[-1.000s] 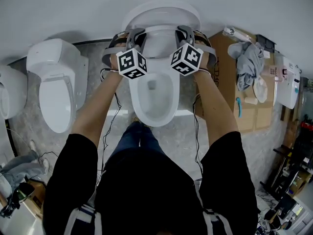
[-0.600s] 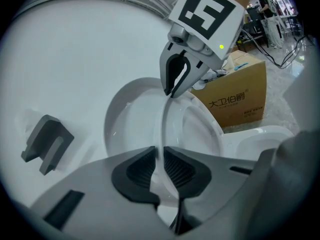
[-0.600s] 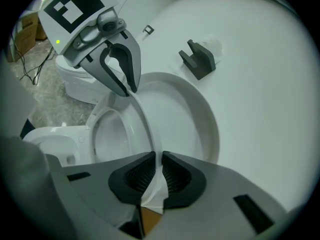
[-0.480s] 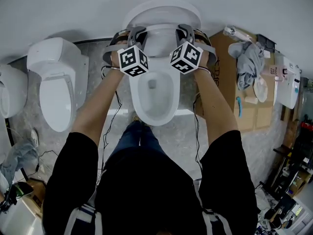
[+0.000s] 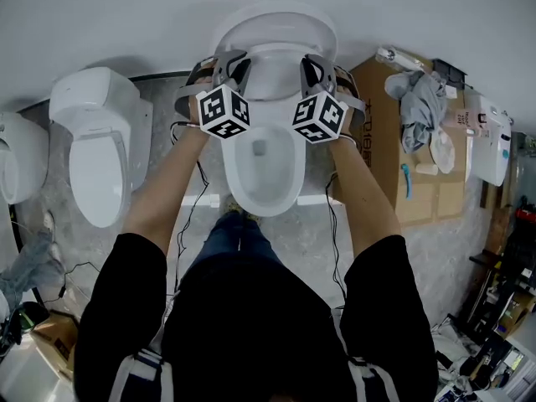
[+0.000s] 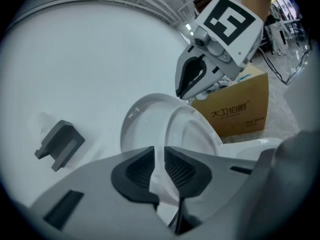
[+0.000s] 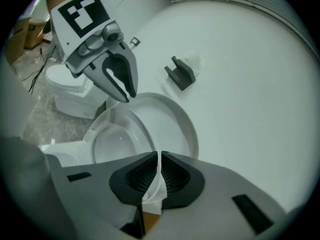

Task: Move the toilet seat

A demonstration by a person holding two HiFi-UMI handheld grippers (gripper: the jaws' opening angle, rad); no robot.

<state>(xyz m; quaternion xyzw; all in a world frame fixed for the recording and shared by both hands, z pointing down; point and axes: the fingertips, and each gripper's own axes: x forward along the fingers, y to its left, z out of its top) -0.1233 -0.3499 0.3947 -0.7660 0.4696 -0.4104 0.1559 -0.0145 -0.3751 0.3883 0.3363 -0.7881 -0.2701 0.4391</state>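
Observation:
The white toilet seat (image 5: 275, 28) stands raised, close to the lid and the wall above the open bowl (image 5: 261, 164). My left gripper (image 5: 231, 62) grips the seat's left rim and my right gripper (image 5: 313, 64) the right rim. In the left gripper view the seat's (image 6: 194, 134) edge runs between the pads of the left gripper (image 6: 159, 157), whose jaws are opening slightly. In the right gripper view the seat's (image 7: 120, 140) edge fills the narrow gap of the right gripper (image 7: 158, 160), whose jaws are closing. Each view shows the other gripper (image 6: 192, 81) (image 7: 120, 79) across the seat.
A second toilet (image 5: 96, 153) stands to the left and part of another (image 5: 15, 159) at the far left. A cardboard box (image 5: 392, 153) with a grey cloth (image 5: 419, 103) sits to the right. A grey bracket (image 7: 181, 74) is on the wall. Cables lie on the floor.
Both grippers stay on the raised seat and have shifted only slightly toward the wall. The seat stays upright.

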